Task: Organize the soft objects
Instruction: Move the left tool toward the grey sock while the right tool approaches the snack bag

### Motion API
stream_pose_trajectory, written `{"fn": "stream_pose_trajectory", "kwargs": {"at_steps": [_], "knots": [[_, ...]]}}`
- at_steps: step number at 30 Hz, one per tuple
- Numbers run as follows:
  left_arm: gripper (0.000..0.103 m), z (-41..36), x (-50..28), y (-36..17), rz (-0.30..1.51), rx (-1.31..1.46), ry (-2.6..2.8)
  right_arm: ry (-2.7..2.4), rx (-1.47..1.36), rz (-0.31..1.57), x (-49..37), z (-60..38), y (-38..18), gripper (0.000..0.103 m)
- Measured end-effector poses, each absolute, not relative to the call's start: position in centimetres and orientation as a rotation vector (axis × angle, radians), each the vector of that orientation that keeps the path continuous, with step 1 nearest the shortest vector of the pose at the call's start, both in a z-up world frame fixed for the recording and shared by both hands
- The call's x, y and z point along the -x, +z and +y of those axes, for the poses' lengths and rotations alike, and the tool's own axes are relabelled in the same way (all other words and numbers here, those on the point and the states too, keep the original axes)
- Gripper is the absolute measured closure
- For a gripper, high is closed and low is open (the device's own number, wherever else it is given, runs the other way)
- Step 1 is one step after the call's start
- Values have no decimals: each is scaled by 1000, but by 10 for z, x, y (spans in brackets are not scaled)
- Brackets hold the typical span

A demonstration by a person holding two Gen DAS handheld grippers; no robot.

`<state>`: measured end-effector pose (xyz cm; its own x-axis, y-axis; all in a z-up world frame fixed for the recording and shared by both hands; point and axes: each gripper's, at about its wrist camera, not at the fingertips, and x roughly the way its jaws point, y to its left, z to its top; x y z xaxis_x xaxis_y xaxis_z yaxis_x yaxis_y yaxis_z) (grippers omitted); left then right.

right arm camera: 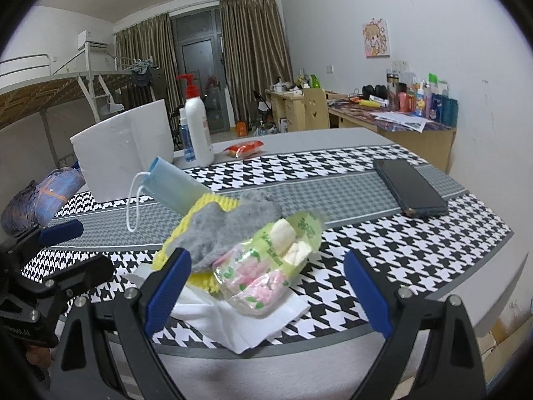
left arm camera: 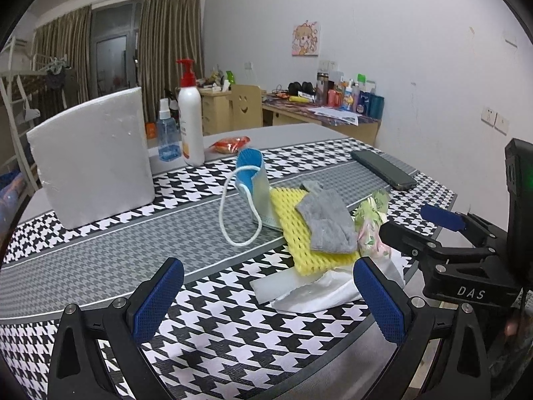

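Both grippers, left (left arm camera: 268, 295) & right (right arm camera: 268, 288), wide, empty; gray sock (left arm camera: 328, 221) long axis runs near-to-far.

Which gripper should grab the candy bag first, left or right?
Probably the right gripper. It is open and the candy bag sits right between its fingers. The left gripper, also open, points at bare tablecloth beside the pile.
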<state>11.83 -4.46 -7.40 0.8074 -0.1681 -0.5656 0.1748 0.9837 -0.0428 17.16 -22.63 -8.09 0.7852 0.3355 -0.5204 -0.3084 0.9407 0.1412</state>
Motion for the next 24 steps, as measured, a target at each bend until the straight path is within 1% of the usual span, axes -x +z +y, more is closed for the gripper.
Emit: {"fn": "stream_pose_trajectory", "kwargs": {"at_steps": [24], "knots": [[1,-57,-141,-90,659,-38,-219,430,-157,731,-205,-227,-109,9]]}}
